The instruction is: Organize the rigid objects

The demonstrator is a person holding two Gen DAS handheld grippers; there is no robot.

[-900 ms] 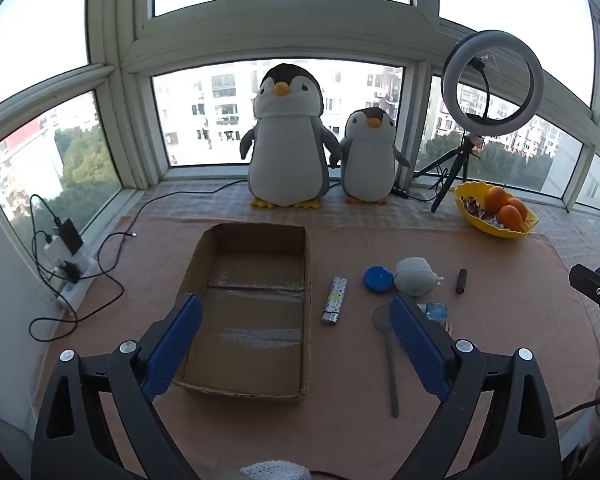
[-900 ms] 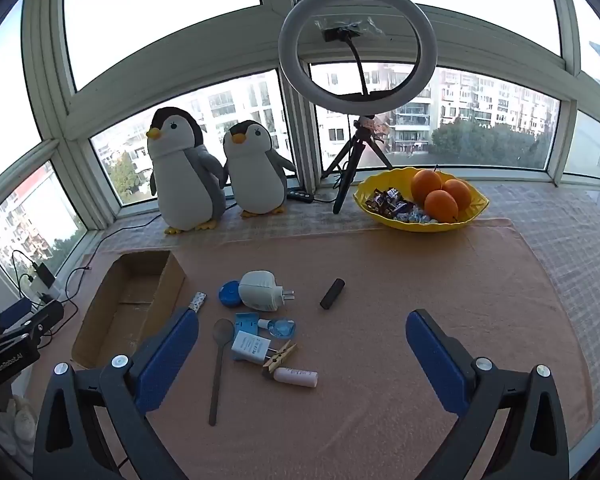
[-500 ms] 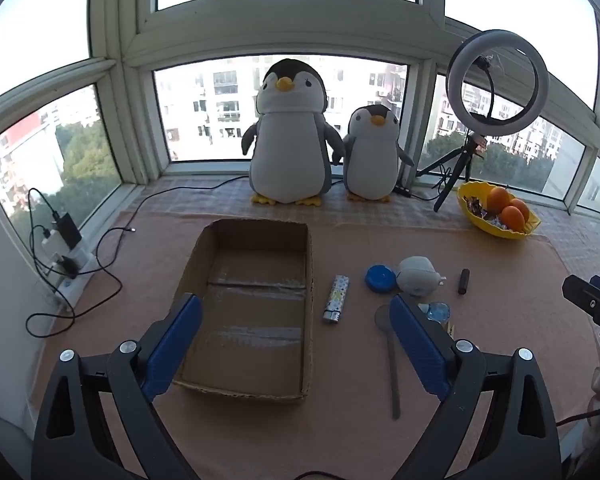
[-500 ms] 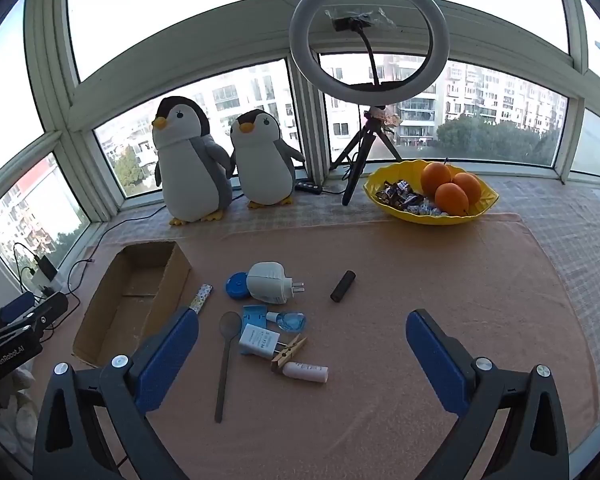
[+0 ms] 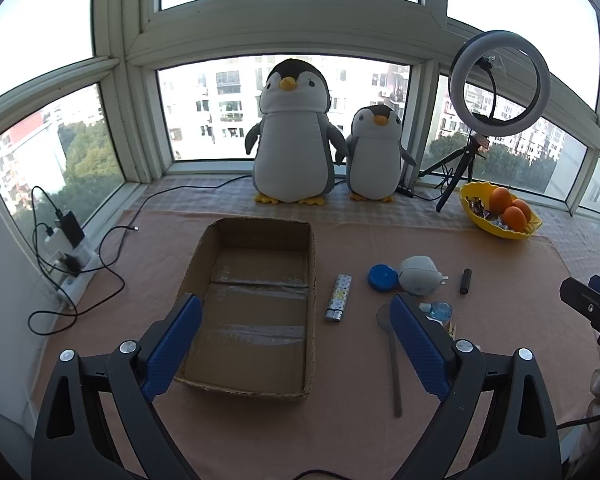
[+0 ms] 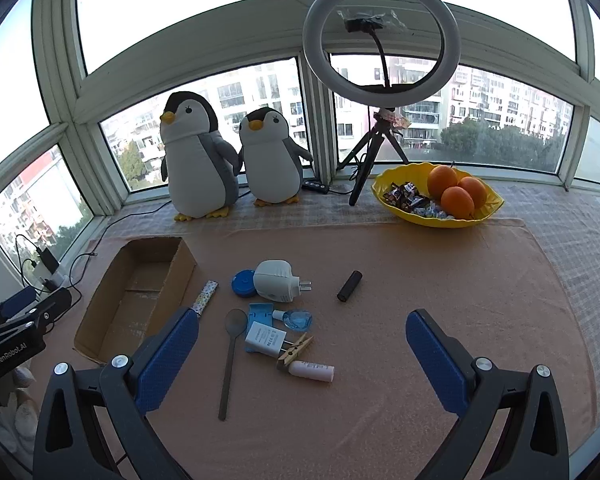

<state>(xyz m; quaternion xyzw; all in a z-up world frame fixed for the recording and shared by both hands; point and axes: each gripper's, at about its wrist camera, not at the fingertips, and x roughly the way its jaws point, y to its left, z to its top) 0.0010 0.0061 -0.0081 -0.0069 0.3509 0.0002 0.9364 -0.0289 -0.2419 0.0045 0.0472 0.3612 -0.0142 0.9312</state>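
Observation:
An empty cardboard box (image 5: 256,304) (image 6: 140,292) lies on the peach cloth. To its right lie a patterned lighter (image 5: 339,297) (image 6: 205,297), a blue lid (image 5: 383,277) (image 6: 244,283), a white plug-in device (image 5: 420,275) (image 6: 278,280), a black cylinder (image 5: 465,281) (image 6: 349,285), a grey spoon (image 5: 394,364) (image 6: 230,356), a small blue bottle (image 6: 296,318), a white charger (image 6: 265,338), a clothespin (image 6: 296,350) and a white tube (image 6: 310,370). My left gripper (image 5: 294,342) hangs open above the box's near end. My right gripper (image 6: 302,358) stands open over the small items.
Two plush penguins (image 5: 296,136) (image 5: 376,154) stand at the window. A ring light on a tripod (image 6: 380,52) and a yellow bowl (image 6: 472,218) holding oranges and sweets sit at the back right. A power strip with cables (image 5: 68,252) lies at the left.
Both views have shifted slightly: the scene sits a little lower and farther right in the right wrist view. Both grippers stay open; no object has moved.

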